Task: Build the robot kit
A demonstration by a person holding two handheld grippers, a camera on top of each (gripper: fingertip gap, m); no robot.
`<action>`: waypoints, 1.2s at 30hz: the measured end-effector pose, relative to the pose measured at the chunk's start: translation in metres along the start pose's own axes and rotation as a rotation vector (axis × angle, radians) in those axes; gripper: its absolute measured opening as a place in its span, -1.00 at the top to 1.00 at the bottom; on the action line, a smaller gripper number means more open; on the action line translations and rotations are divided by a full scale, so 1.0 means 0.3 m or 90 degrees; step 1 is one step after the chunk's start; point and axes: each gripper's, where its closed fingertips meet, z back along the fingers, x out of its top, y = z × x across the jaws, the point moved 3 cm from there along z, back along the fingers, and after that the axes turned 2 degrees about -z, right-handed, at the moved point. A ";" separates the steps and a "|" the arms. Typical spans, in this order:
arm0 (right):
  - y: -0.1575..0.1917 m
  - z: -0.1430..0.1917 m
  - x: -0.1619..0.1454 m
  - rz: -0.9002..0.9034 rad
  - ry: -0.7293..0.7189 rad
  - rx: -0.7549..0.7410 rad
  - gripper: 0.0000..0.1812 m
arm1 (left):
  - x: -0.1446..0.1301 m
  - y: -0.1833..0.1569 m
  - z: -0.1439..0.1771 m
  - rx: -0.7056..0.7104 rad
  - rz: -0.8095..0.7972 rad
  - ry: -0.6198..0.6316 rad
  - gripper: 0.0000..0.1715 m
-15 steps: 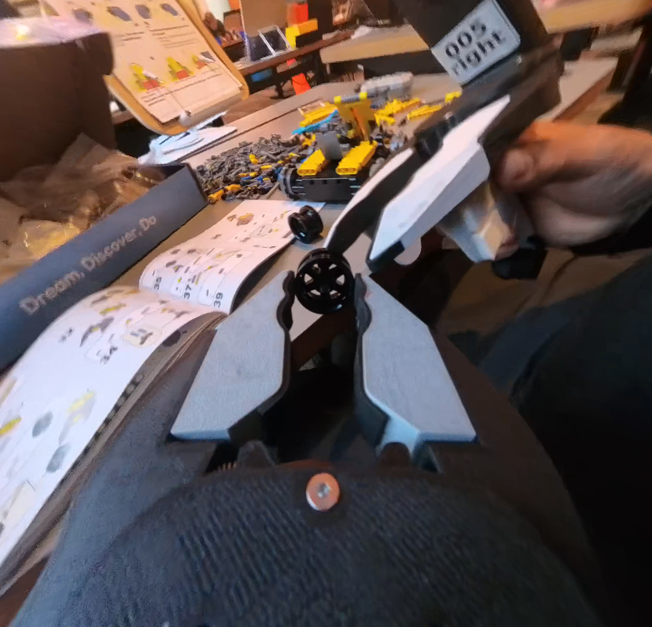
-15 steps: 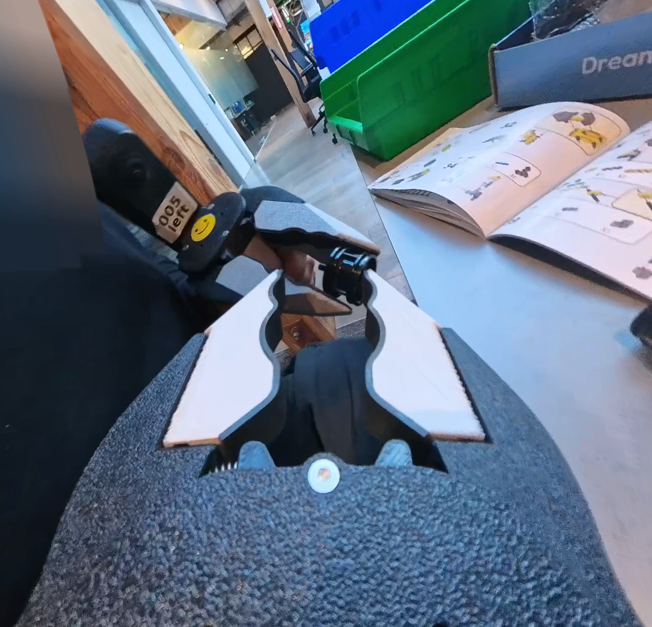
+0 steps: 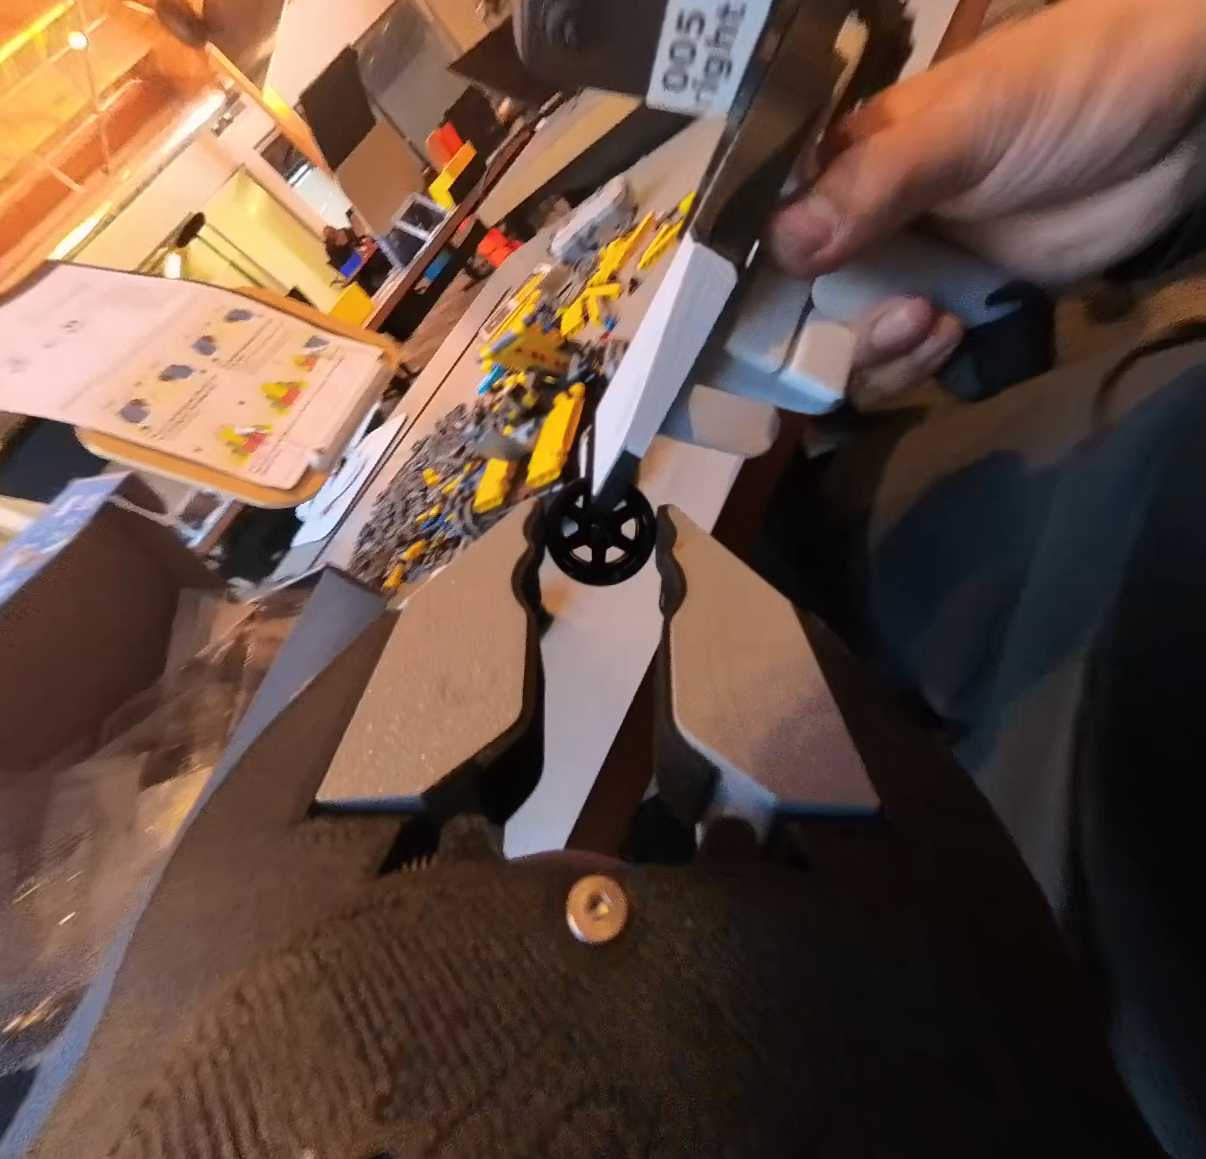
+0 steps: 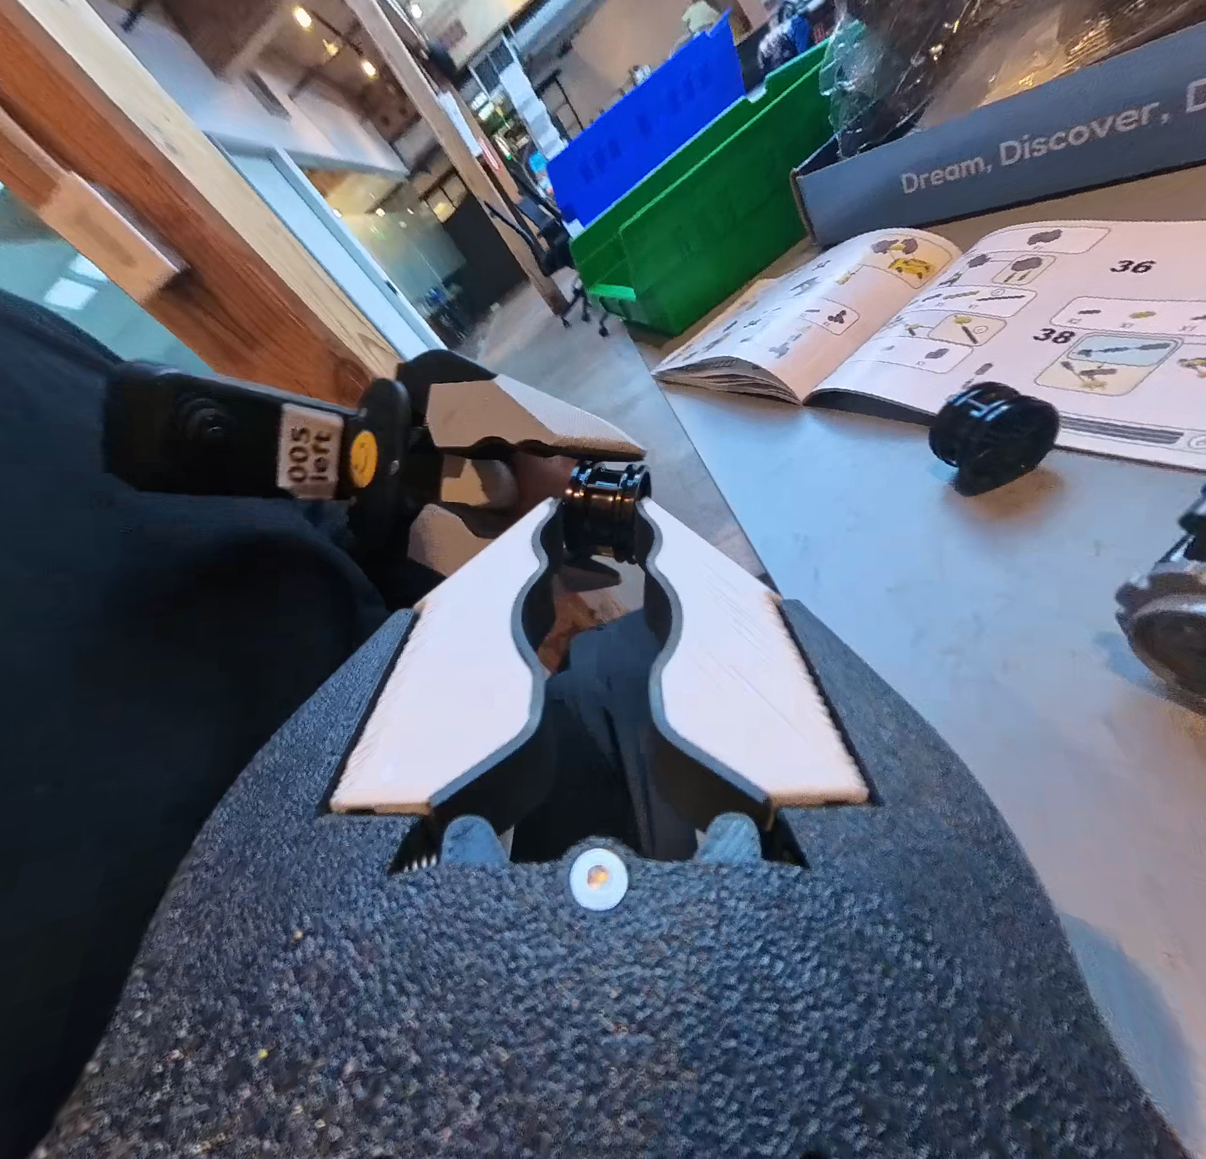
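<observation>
the left gripper (image 3: pixel 599 527) is clamped on a small black wheel (image 3: pixel 599 541), pinching its rim at the fingertips so the spoked face looks back at the camera and the hub stays free. the wheel is held off the table edge, above the person's lap, not resting on anything. the right gripper (image 4: pixel 603 507) has come in crosswise, and in its own view its two tips sit on either side of the same wheel (image 4: pixel 605 519), closed to the wheel's width and touching or very nearly touching its flanges; whether it truly bears on it i cannot tell. from the left view one right finger (image 3: pixel 659 370) runs down to the wheel's top edge, with a hand (image 3: pixel 966 168) around the handle behind it. the two grippers meet at right angles, which looks meant to let one grip the tread while the other takes the sides. around them: a second black wheel (image 4: pixel 992 432) lies on the table (image 4: pixel 881 605) at the edge of an open booklet (image 4: pixel 979 305), well apart from the held one; a grey box (image 4: pixel 1018 155) and green bins (image 4: pixel 705 233) stand beyond; a yellow and grey part-built model (image 3: pixel 535 423) and loose pieces (image 3: pixel 417 514) crowd the table behind the wheel. the left view is blurred.
</observation>
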 end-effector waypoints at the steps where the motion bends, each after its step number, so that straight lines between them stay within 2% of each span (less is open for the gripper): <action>1: 0.002 0.015 0.006 -0.011 -0.009 0.013 0.77 | 0.017 0.000 -0.005 -0.022 0.022 -0.020 0.63; 4: 0.005 0.059 0.034 -0.019 -0.036 0.041 0.78 | 0.052 0.013 -0.015 -0.109 0.145 -0.072 0.57; 9: 0.032 0.146 0.135 -0.008 -0.113 0.140 0.78 | 0.056 0.072 -0.033 -0.235 0.368 -0.103 0.59; 13: 0.036 0.159 0.144 0.065 -0.089 0.134 0.77 | 0.102 0.104 -0.054 -0.339 0.499 -0.166 0.59; 17: 0.043 0.156 0.161 0.114 -0.080 0.124 0.78 | 0.121 0.092 -0.066 -0.387 0.501 -0.196 0.78; 22: 0.036 0.151 0.176 0.146 -0.071 0.127 0.78 | 0.123 0.104 -0.070 -0.388 0.507 -0.203 0.72; 25: 0.038 0.144 0.181 0.123 -0.082 0.160 0.78 | 0.120 0.113 -0.063 -0.377 0.509 -0.218 0.78; 28: 0.037 0.136 0.172 0.118 -0.076 0.167 0.78 | 0.121 0.107 -0.052 -0.404 0.532 -0.244 0.68; 33: 0.036 0.134 0.154 0.152 -0.046 0.135 0.78 | 0.095 0.115 -0.057 -0.386 0.538 -0.235 0.70; 36: 0.028 0.133 0.142 0.151 -0.034 0.129 0.78 | 0.106 0.109 -0.059 -0.412 0.554 -0.238 0.72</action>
